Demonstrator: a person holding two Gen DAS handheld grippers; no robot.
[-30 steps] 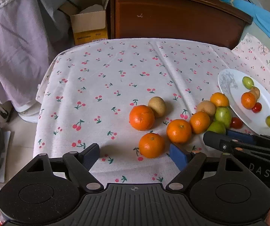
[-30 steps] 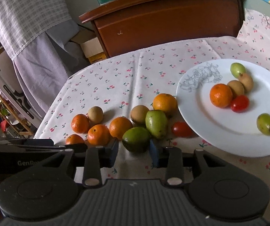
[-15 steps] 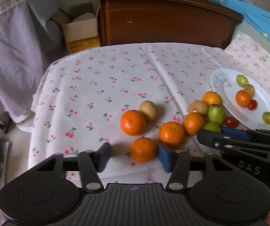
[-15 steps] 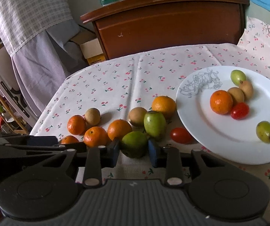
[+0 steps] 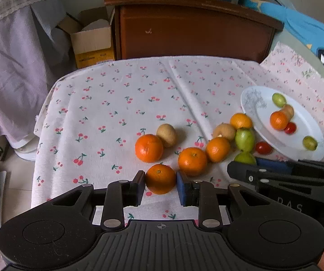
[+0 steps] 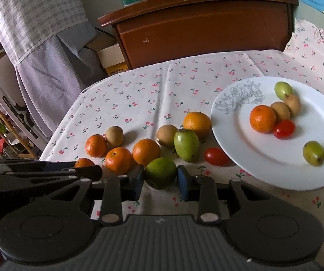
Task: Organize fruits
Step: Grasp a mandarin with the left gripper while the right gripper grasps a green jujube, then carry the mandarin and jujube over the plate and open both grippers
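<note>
My left gripper [image 5: 160, 186] is shut on an orange [image 5: 160, 178] at the near edge of the table. My right gripper [image 6: 160, 179] is shut on a green fruit [image 6: 160, 176], just left of the white plate [image 6: 263, 169]. Loose fruit lies in a row on the cloth: oranges [image 6: 146, 151], a second green fruit [image 6: 186, 144], brown fruits [image 6: 166, 135] and a red tomato [image 6: 216, 156]. The plate holds an orange [image 6: 262, 118], a tomato [image 6: 284, 129], brown fruits and two green fruits. In the left wrist view the plate [image 5: 263, 122] is at the right.
A cherry-print cloth [image 5: 128, 103] covers the table. A brown wooden headboard [image 5: 193, 31] stands behind the far edge. A cardboard box [image 5: 91, 43] and hanging fabric [image 5: 10, 67] are at the back left. The table's left edge drops to the floor.
Both grippers have closed in: the left jaws narrowed onto the near orange, the right jaws onto the green fruit. Both cameras rose, with the fruit held between the pads.
</note>
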